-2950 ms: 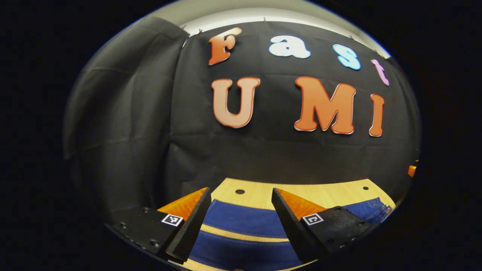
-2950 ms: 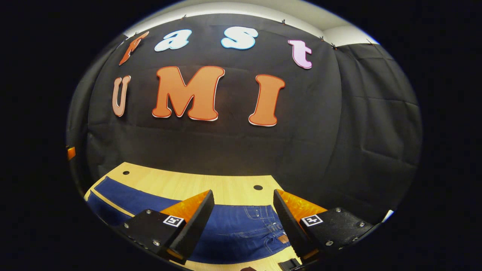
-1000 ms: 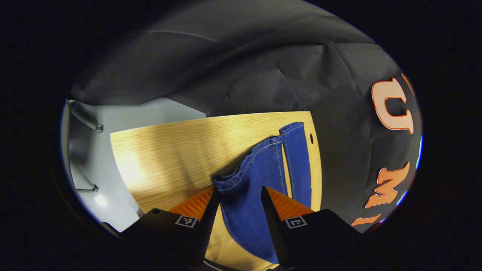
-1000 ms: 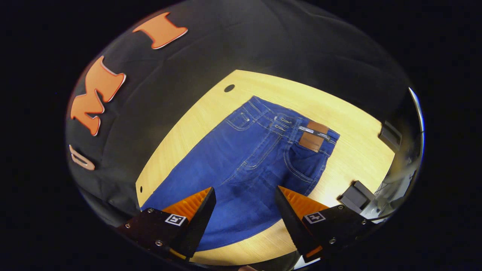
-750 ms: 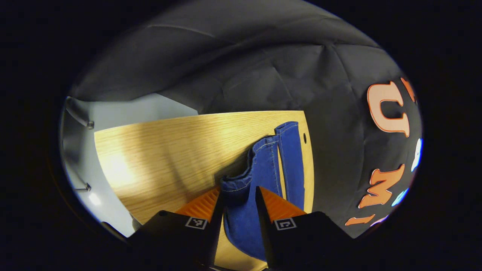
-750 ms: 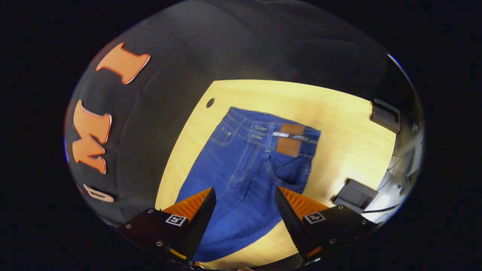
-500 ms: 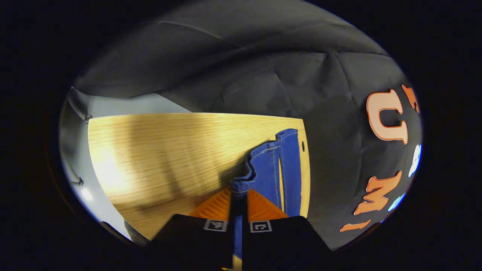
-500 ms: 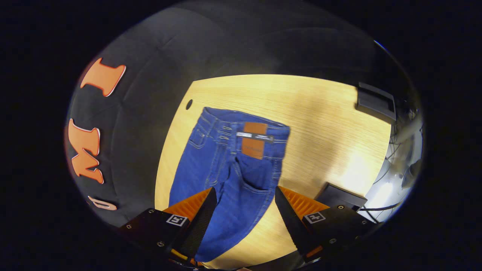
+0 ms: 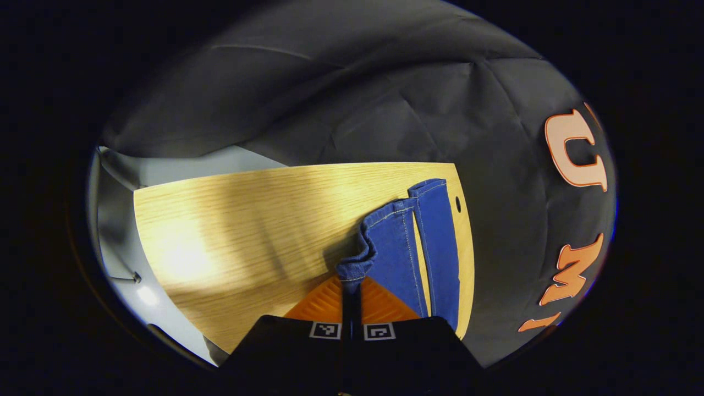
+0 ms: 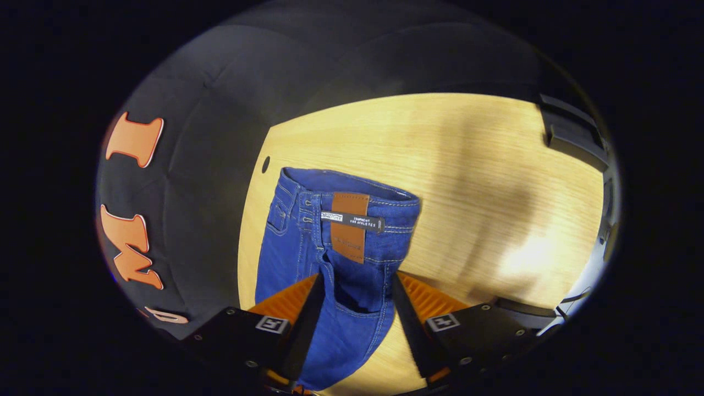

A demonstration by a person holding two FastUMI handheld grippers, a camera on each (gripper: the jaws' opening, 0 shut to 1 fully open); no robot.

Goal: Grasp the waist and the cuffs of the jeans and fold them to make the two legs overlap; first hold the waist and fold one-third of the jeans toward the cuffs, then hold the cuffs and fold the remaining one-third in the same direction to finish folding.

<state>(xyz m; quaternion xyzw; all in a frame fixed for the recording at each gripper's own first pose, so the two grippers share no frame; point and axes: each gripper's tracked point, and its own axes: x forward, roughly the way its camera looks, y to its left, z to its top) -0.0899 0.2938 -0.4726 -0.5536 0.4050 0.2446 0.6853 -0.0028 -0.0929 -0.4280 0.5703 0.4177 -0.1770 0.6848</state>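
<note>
Since a second ago left claw (image 9: 352,286) has closed, pinching near cuff (image 9: 357,267); right claw (image 10: 352,297) partly open, straddling jeans (image 10: 330,242) waist on bench (image 10: 467,165). No fold made yet.

Dim booth, glare on tabletop (image 9: 181,258)

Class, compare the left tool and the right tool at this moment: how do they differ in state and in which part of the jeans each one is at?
The left tool is shut on the near leg's cuff, bunching it up; the right tool is open, its fingers either side of the seat below the waist. The left tool works at the cuff end, the right tool at the waist end. Both point along the jeans lying on the wooden table.
</note>
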